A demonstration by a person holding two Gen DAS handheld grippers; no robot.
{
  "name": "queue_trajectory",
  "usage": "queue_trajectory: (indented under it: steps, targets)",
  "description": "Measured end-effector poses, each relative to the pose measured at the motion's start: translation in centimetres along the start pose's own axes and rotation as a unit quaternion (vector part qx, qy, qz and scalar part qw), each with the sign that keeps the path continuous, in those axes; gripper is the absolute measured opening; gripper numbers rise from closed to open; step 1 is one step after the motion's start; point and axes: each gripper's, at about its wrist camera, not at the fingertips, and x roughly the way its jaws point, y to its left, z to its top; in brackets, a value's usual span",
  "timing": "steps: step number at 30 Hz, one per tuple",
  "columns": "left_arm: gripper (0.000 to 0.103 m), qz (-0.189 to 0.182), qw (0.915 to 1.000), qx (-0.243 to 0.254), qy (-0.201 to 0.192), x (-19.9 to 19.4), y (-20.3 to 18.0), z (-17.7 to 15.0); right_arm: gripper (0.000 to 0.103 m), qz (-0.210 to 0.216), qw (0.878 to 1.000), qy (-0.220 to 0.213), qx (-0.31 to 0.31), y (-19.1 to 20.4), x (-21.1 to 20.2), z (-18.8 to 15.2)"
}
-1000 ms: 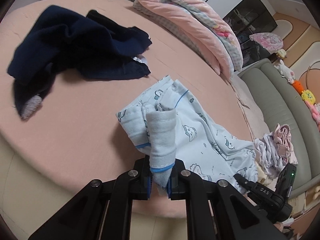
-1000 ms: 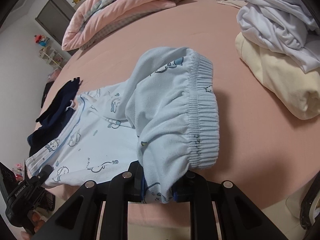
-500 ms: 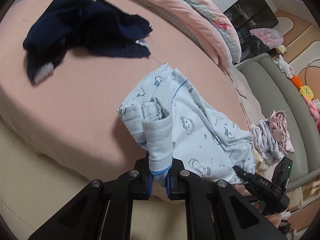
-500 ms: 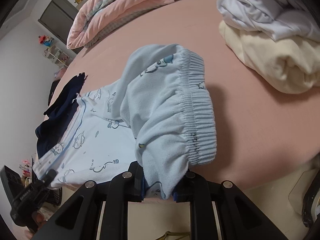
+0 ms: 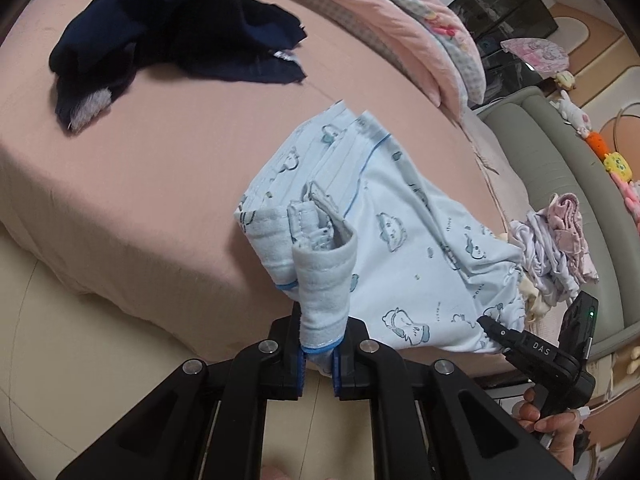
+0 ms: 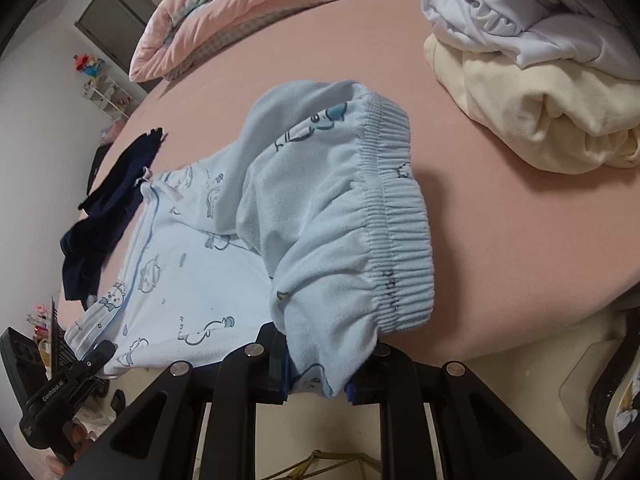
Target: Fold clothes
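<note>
Both grippers have drawn the pale blue trousers [image 5: 404, 240] back toward the bed [image 5: 152, 184] edge, so the cloth now hangs stretched between them, ready to lay flat. Left gripper [image 5: 318, 354]: jaws pinched on the leg cuff [image 5: 324, 284]. Right gripper [image 6: 316, 376]: jaws clamped narrow on the waistband [image 6: 396, 216]. Navy garment [image 5: 172, 24] lies well apart; cream and white pile [image 6: 532, 80] sits near the waistband, limiting room there.
</note>
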Motion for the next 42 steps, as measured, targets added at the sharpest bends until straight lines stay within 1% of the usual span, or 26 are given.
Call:
queue_trajectory:
  steps: [3,5,7,9,10,12,13,14,15,16,17,18,20,23,25,26,28,34,37,42]
  targets:
    - [0.008,0.006,1.0,0.003,0.005,0.2,0.1,-0.1,0.017,-0.002,1.0,0.004,-0.003,0.0,0.4,0.0]
    - [0.008,0.013,0.9998,0.015,0.009,0.2,-0.3,-0.2,0.017,0.003,1.0,0.007,0.0,-0.2,0.5,0.0]
    - [0.008,0.022,0.9991,0.029,0.023,0.3,-0.8,-0.2,0.021,0.003,1.0,0.011,0.001,-0.4,0.4,-0.1]
    - [0.008,0.023,0.9986,0.03,0.038,0.3,-1.0,0.3,0.035,-0.006,1.0,0.013,-0.003,-0.5,0.2,-0.2]
    - [0.008,0.022,0.9984,0.026,0.044,0.3,-1.1,0.5,0.039,-0.013,1.0,0.013,-0.007,-0.5,0.0,-0.2]
    - [0.012,0.018,0.998,0.018,0.058,0.2,-1.1,1.1,0.052,-0.031,0.999,0.011,-0.024,-0.5,-0.4,-0.2]
    - [0.013,0.016,0.9975,0.012,0.068,0.0,-0.9,1.3,0.055,-0.038,0.999,0.012,-0.031,-0.4,-0.5,-0.3]
    - [0.017,0.016,0.9972,0.01,0.073,-0.1,-0.9,1.4,0.059,-0.049,0.998,0.014,-0.039,-0.3,-0.7,-0.3]
    - [0.029,0.016,0.9969,0.008,0.077,-0.4,-0.8,1.5,0.059,-0.054,0.997,0.013,-0.046,-0.3,-0.9,-0.3]
    - [0.037,0.016,0.9969,0.01,0.077,-0.7,-0.7,1.6,0.059,-0.056,0.997,0.011,-0.053,-0.2,-1.2,-0.2]
    - [0.055,0.017,0.9971,0.014,0.074,-1.1,-0.7,1.6,0.059,-0.056,0.997,0.011,-0.055,-0.1,-1.4,-0.1]
    - [0.062,0.019,0.9971,0.021,0.07,-1.4,-0.9,1.6,0.061,-0.057,0.997,0.01,-0.058,0.0,-1.7,0.0]
    - [0.062,0.028,0.9963,0.045,0.068,-2.0,-1.3,1.7,0.063,-0.065,0.996,0.012,-0.062,0.2,-2.0,0.6]
    - [0.062,0.04,0.9939,0.08,0.064,-2.8,-2.1,2.0,0.064,-0.075,0.995,0.014,-0.067,0.5,-2.5,1.5]
    - [0.062,0.04,0.9926,0.096,0.063,-3.1,-2.3,2.5,0.065,-0.085,0.993,0.005,-0.077,1.0,-3.1,2.1]
    - [0.062,0.039,0.9919,0.104,0.063,-3.2,-2.4,2.8,0.069,-0.094,0.992,0.002,-0.086,1.4,-3.3,2.4]
    - [0.062,0.037,0.9908,0.116,0.06,-3.3,-2.4,3.5,0.07,-0.111,0.989,-0.005,-0.101,2.0,-3.8,2.8]
    - [0.062,0.049,0.9865,0.143,0.062,-1.6,-2.7,6.0,0.07,-0.139,0.977,-0.027,-0.158,4.1,-3.8,3.9]
    - [0.062,0.043,0.9803,0.179,0.07,-0.7,-4.0,7.1,0.07,-0.146,0.974,-0.029,-0.172,4.3,-3.5,4.2]
    - [0.062,0.046,0.9636,0.247,0.091,2.1,-7.0,9.6,0.07,-0.16,0.967,-0.029,-0.196,4.3,-2.9,4.7]
